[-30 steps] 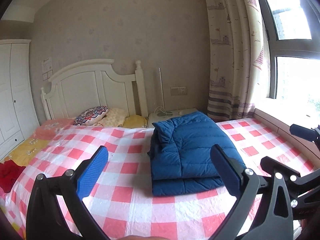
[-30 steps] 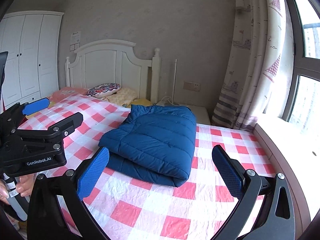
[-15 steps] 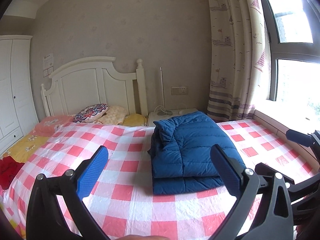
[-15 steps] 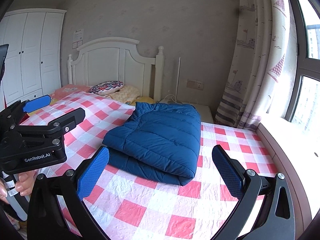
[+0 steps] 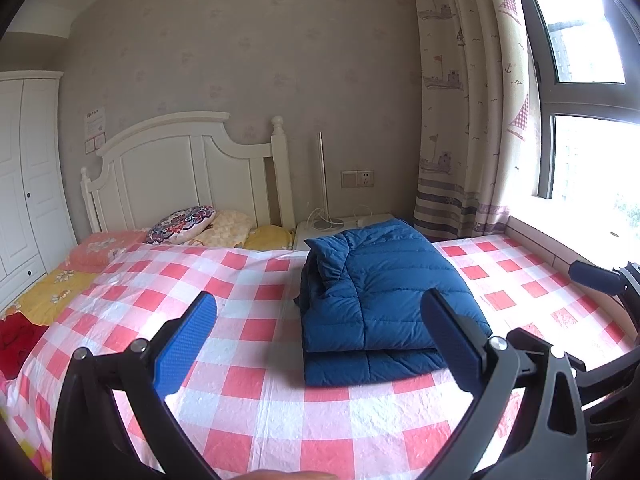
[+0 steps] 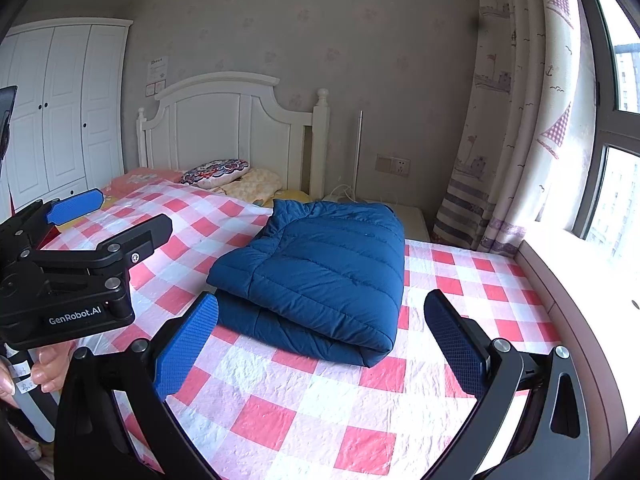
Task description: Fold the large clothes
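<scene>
A blue padded jacket (image 5: 380,296) lies folded into a thick rectangle on the red-and-white checked bed (image 5: 256,392); it also shows in the right wrist view (image 6: 324,268). My left gripper (image 5: 316,332) is open and empty, held above the bed short of the jacket's near edge. My right gripper (image 6: 320,336) is open and empty, also short of the jacket. The left gripper (image 6: 72,256) appears at the left of the right wrist view, and a blue pad of the right gripper (image 5: 592,278) at the right of the left wrist view.
A white headboard (image 5: 188,176) and patterned pillow (image 5: 180,224) are at the bed's head. A nightstand (image 6: 404,216) with cables, a curtain (image 5: 460,120) and window sill (image 6: 572,276) lie right. A wardrobe (image 6: 60,108) and red cloth (image 5: 16,336) lie left.
Both cameras have tilted up and drawn back slightly, so the jacket sits a little lower in view. Both grippers stay open and empty.
</scene>
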`<state>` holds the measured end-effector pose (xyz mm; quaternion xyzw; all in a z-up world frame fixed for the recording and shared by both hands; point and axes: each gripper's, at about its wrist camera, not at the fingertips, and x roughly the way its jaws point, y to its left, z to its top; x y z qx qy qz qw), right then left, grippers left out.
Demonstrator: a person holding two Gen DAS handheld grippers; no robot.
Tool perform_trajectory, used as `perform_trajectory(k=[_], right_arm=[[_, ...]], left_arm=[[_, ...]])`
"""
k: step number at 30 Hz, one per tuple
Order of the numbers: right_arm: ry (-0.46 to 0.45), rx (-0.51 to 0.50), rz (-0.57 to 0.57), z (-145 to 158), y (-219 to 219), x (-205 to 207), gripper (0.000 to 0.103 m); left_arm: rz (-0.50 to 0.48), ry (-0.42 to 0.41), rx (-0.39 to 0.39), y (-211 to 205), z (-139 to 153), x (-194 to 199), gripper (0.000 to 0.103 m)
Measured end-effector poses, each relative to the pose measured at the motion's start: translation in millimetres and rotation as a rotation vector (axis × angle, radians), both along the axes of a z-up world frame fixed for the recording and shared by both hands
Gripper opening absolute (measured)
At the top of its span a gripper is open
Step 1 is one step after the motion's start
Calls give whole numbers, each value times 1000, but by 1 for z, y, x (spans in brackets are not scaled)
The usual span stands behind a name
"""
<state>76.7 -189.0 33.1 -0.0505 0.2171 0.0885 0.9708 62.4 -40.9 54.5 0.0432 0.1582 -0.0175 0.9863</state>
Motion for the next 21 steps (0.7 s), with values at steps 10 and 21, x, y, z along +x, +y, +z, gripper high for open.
perform_trajectory(k=[10,21], right_arm=[[-6,5,2,-1,0,-2,99],[2,4,4,-2,2,-2,99]], left_arm=[[-1,0,1,0,-1,0,101],[-5,5,5,1,-4,1,101]])
